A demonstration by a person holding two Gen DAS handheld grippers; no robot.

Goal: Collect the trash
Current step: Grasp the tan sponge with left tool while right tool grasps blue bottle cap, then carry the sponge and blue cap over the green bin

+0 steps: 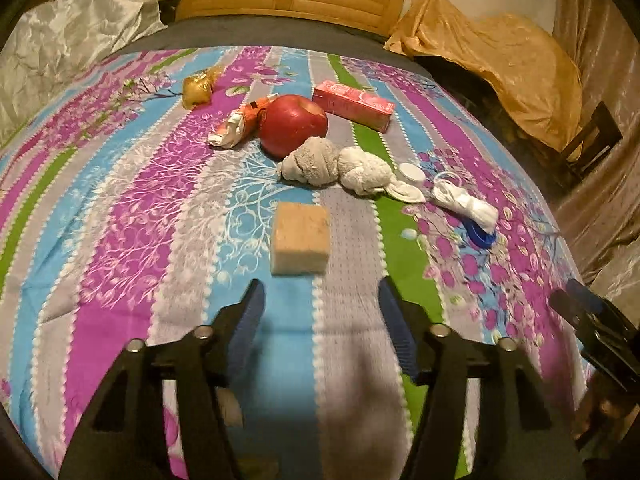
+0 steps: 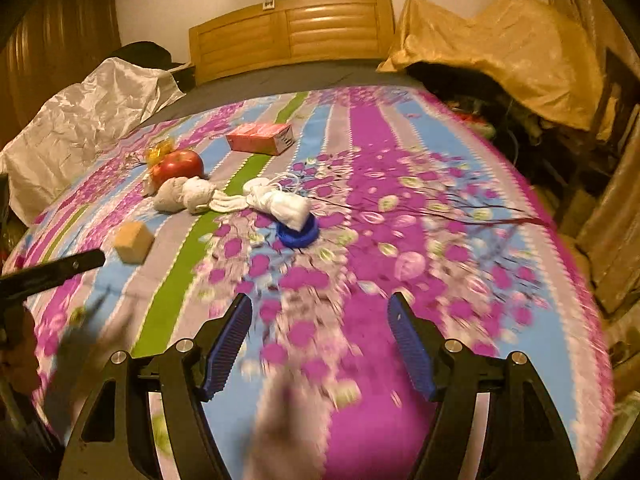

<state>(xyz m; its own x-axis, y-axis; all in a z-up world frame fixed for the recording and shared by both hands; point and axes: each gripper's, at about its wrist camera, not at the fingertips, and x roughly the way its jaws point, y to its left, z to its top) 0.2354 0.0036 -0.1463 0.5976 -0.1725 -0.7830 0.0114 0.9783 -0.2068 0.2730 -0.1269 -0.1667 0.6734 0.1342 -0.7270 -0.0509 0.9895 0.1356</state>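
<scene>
The left gripper (image 1: 322, 298) has its fingers (image 1: 250, 320) spread wide with nothing between them, aimed down at the bed sheet (image 1: 120, 208). The tan block (image 1: 301, 239) lies just ahead of the fingertips, on the centre line, not touched. The right gripper (image 2: 320, 314) also stands wide and empty; its fingers (image 2: 408, 344) hover over bare sheet, with the blue cap (image 2: 298, 233) and the white wad (image 2: 286, 204) ahead and to the left.

Step in hand: approach, judged from the empty fingers; no item is collected yet. The trash lies clustered mid-bed: grey rolled cloth (image 1: 336, 168), crumpled orange wrapper (image 1: 240, 124), gold wrapper (image 1: 198, 88), pink carton (image 1: 354, 105), white cap (image 1: 412, 173). A red apple (image 1: 294, 126) touches the orange wrapper.

Next move, as judged: advance the left gripper to straddle the block, then close. No bin is visible in either view.
</scene>
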